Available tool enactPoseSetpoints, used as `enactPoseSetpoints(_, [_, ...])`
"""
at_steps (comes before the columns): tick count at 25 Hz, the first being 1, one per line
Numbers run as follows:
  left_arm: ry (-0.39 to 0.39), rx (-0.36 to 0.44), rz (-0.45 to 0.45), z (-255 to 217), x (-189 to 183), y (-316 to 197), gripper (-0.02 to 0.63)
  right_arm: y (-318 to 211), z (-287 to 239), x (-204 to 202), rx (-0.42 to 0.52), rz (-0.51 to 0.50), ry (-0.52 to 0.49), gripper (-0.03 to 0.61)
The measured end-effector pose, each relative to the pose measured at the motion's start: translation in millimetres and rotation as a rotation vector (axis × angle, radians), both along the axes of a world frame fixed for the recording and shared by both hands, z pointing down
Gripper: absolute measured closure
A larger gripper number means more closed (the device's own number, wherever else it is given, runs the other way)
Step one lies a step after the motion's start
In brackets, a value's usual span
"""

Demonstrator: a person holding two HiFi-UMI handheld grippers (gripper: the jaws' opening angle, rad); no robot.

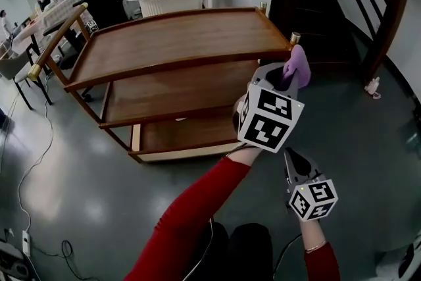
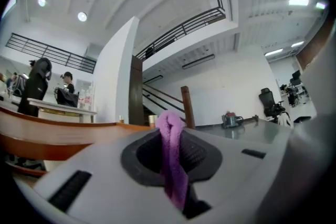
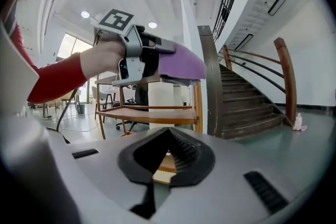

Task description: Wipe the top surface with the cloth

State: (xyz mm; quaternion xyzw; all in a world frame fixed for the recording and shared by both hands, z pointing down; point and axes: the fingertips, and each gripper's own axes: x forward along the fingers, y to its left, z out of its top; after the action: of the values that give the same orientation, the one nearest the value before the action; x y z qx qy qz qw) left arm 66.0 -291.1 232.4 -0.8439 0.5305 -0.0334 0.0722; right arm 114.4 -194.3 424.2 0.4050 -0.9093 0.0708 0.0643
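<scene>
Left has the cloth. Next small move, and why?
Probably carry the left gripper over the top shelf and down, so the cloth lands near its right end. The cloth is pinched in the fingers but hangs in the air off the shelf's right corner, touching no wood yet.

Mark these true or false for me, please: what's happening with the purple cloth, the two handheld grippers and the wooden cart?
1. The purple cloth is clamped in the left gripper. True.
2. The cloth lies spread flat on the top shelf. False: it is bunched in the jaws, held beside that shelf's right corner.
3. The right gripper holds a sponge. False: nothing is between its jaws.
4. The wooden cart has three shelves. True.
5. Boxes are stacked on the top shelf. False: nothing stands on it.
</scene>
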Motion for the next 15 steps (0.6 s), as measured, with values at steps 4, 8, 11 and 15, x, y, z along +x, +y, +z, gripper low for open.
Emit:
enactPoseSetpoints(4, [0.023,0.035,-0.175,-9.4,-93.8,10.9,0.566,-3.0,-21.7,-40.7,0.051,-0.085,0.001,0.574])
enactPoseSetpoints(8, [0.068,0.054,-0.409,-16.2,-227.8,50.0,0.566,-0.3,-41.9,-111.6,0.108,-0.224,0.011,0.574])
enactPoseSetpoints(11, [0.106,0.051,-0.587,-12.8,-324.9,92.7,0.566,5.6,-54.1,-168.9,0.138,-0.323,0.018,0.574])
enactPoseSetpoints(15, [0.177,0.058,-0.807,-3.9,-437.6,155.3,0.566,19.6,-63.5,-226.3,0.153,-0.416,0.015,0.574])
